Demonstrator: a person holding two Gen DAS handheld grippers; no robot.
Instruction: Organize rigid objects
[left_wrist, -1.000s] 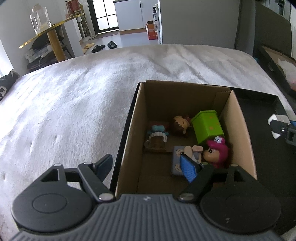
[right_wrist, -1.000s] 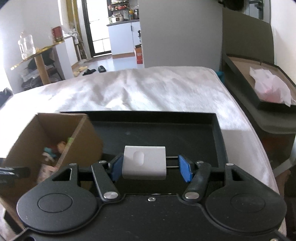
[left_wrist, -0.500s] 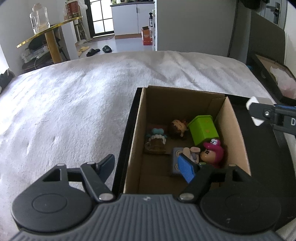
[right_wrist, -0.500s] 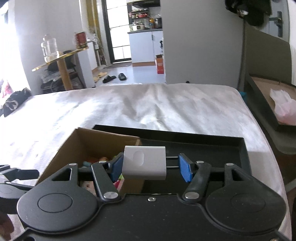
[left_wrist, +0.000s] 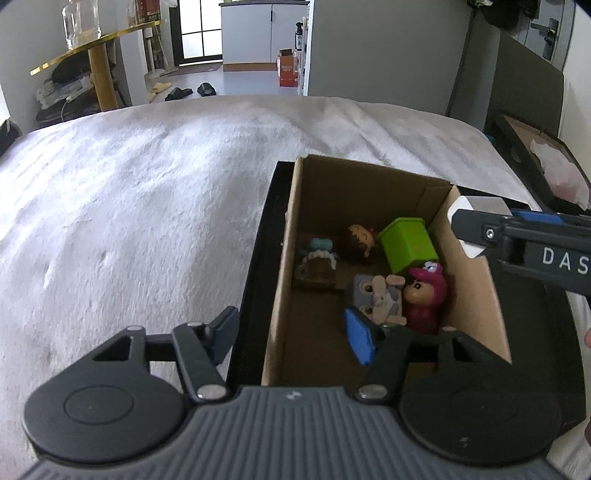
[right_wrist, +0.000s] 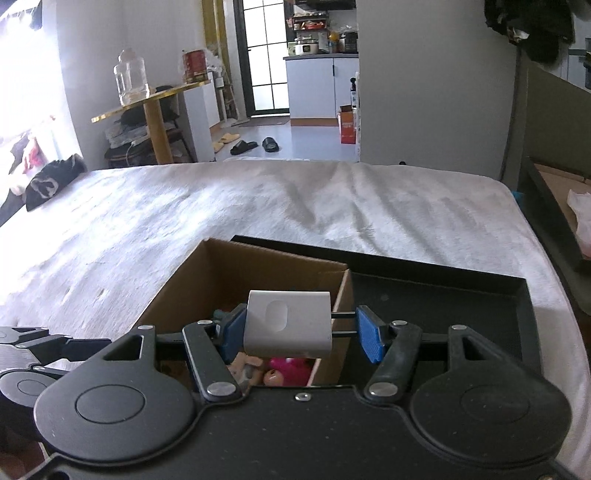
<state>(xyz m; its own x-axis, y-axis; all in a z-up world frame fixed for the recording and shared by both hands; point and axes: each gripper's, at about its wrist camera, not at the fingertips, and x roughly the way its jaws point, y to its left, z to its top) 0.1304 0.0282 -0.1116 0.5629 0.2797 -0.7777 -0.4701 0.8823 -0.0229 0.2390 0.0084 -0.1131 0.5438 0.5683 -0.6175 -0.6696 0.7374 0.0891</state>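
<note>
A cardboard box (left_wrist: 284, 280) stands in a black tray (left_wrist: 251, 280) on the bed and holds a green block (left_wrist: 406, 243), a pink figure (left_wrist: 424, 295), a brown-haired figure (left_wrist: 360, 240) and other small toys. My right gripper (right_wrist: 301, 328) is shut on a white charger (right_wrist: 288, 323), its prongs against the right pad, above the box's right wall (right_wrist: 341, 299). The charger shows in the left wrist view (left_wrist: 476, 206) over that wall. My left gripper (left_wrist: 291, 332) is open and straddles the box's near-left wall.
The black tray (right_wrist: 461, 280) extends right of the box. The white bed cover (left_wrist: 129, 203) spreads left and behind. A dark headboard with an open carton (left_wrist: 546, 162) is at the right. A gold side table (right_wrist: 155, 122) stands beyond the bed.
My right gripper has carried the charger up and left, from over the tray to above the box's right wall. My left gripper has stayed open at the box.
</note>
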